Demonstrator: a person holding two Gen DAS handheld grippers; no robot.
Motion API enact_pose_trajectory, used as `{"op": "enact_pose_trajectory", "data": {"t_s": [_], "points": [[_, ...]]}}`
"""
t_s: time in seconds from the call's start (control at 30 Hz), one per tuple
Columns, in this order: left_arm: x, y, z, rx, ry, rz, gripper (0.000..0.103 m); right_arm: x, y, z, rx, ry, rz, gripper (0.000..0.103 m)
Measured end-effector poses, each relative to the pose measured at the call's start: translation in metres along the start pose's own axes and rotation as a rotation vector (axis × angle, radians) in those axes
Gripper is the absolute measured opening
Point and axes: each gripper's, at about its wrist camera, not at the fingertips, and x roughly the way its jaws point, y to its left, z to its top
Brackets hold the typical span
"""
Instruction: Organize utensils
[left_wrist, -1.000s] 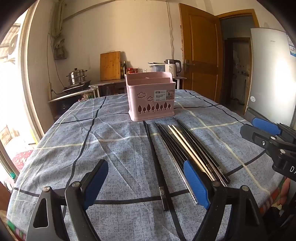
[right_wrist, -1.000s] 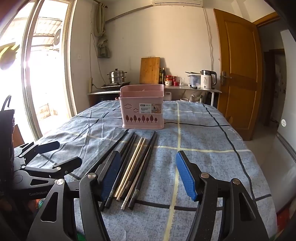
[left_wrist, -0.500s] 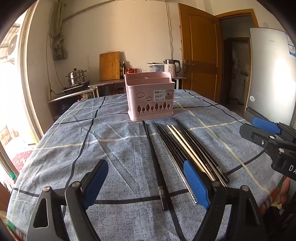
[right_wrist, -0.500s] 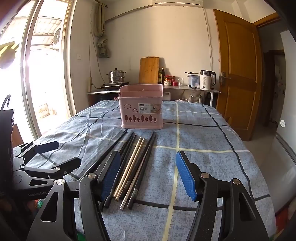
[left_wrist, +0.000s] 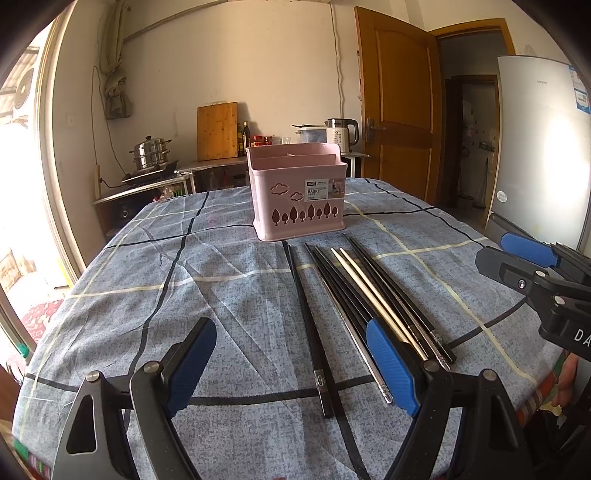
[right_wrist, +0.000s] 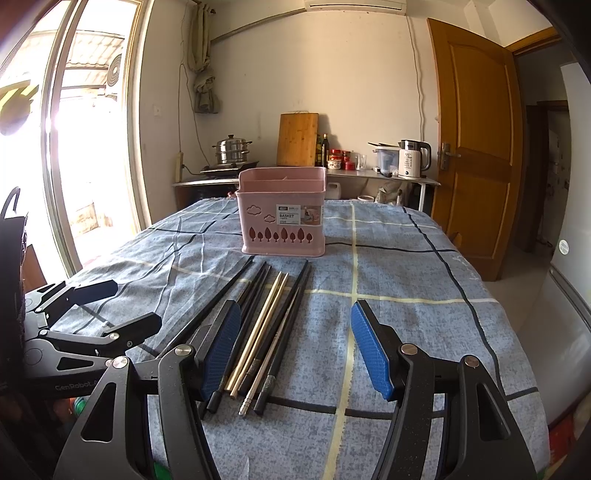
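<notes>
Chopsticks (left_wrist: 373, 299) — basket (left_wrist: 297, 194) beyond

Right tongs (right_wrist: 295, 354) slightly nearer chopsticks (right_wrist: 266, 325)

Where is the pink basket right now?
In both wrist views the pink basket stands upright near the middle of the blue checked tablecloth, just beyond the far tips of the chopsticks, past both open claws.

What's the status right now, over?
Left gripper and right gripper open, empty. Chopsticks loose on cloth, basket beyond. Nothing blocking.
</notes>
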Motion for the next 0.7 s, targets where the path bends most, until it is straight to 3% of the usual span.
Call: {"op": "enact_pose_trajectory", "data": {"t_s": [0.7], "points": [[0.001,0.0013,-0.0017,0.0,0.005,-0.001,0.083,0.0006,0.0,-0.0001,-0.004,0.003,0.001,0.063]]}}
